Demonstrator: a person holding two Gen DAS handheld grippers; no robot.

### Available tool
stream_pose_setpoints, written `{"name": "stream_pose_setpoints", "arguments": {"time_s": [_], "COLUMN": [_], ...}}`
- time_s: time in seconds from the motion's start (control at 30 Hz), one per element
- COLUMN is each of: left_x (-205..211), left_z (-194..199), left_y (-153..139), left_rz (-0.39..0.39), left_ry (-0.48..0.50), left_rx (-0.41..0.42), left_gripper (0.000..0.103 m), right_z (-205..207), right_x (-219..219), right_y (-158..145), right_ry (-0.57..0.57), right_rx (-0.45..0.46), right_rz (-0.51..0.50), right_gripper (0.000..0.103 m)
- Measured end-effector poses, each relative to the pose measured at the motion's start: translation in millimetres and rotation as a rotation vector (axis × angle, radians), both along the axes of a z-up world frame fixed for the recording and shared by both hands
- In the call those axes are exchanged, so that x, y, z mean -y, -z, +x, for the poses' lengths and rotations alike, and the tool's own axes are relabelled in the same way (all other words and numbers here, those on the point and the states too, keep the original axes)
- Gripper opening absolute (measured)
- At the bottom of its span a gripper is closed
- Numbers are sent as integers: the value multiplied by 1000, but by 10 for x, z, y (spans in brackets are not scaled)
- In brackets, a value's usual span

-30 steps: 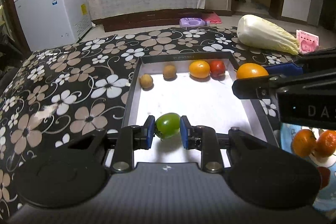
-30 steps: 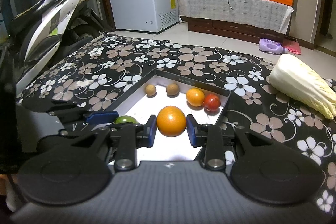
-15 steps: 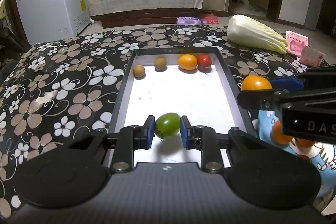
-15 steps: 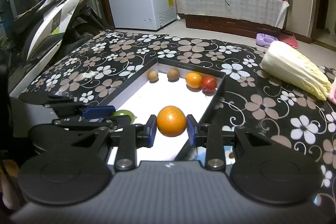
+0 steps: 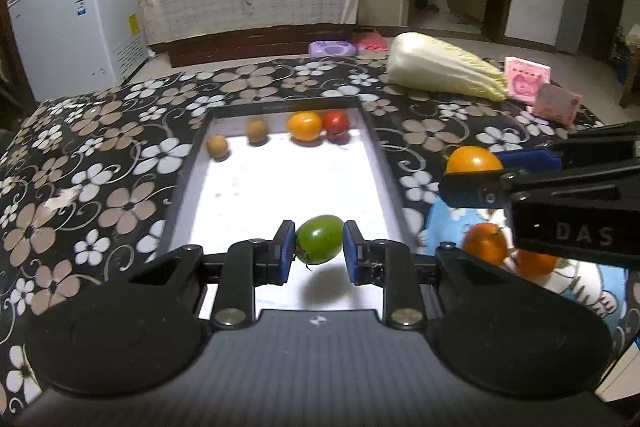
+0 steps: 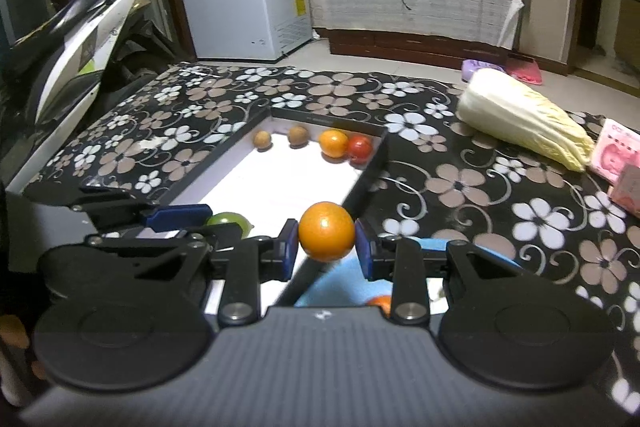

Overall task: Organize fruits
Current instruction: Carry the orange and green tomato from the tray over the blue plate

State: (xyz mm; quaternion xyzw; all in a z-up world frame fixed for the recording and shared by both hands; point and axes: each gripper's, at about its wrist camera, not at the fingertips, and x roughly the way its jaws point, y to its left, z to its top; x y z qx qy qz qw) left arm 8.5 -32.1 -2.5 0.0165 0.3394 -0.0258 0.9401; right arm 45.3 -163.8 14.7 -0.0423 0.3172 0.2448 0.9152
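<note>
Left wrist view first: left gripper [image 5: 319, 251] clamped on a green tomato [image 5: 320, 239], blue pads pressed to both its sides, fruit lifted clear of the tray floor with its shadow just below. Seen from the right wrist: right gripper [image 6: 327, 249] closed likewise on an orange [image 6: 327, 237], jaws only as far apart as the fruit forces them, hanging over the tray's near right wall.

Outward from there: white-floored, dark-walled tray [image 5: 182, 183] on the flowered tablecloth [image 5: 100, 163], with a row along its far end of two small brown fruits [image 5: 217, 146] [image 5: 256, 130], a yellow-orange fruit [image 5: 304, 125] and a red tomato [image 5: 336, 123], the last two touching. Just right of the tray, a blue cartoon-print bag [image 5: 592, 291] with more oranges [image 5: 486, 243] on it. Farther off, a napa cabbage [image 5: 444, 71] and pink packets [image 5: 526, 79], well apart from the tray.

Judged step: both fruits in carry, not yet set down. Next move probably calls for lowering each onto bare tray floor, perhaps beside its like in the far row, then parting the pads gently to avoid a roll. Intended destination not certain from these views.
</note>
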Motion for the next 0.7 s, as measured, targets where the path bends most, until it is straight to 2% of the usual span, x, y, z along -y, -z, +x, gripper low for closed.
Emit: {"name": "stream_pose_setpoints", "arguments": {"time_s": [0.27,0.33,0.43,0.7], "left_x": [367,456,519,716], "left_z": [-32,-43,-47,-114], "left_y": [-20,-17,-16,9], "left_rz": [-14,7,-25,-41], "left_ry": [80,84,107,175], "left_rx": [19,32,30,41], "left_gripper": [30,30,30,30], "right_z": [-36,-49,-77,-124], "right_x": [269,341,449,744], "right_y": [18,22,12,7], "right_ry": [53,63,82,141], "right_rx": [-13,-15,-11,-14], "right_rz": [-20,-24,-22,-15], "right_gripper": [34,34,34,34]}}
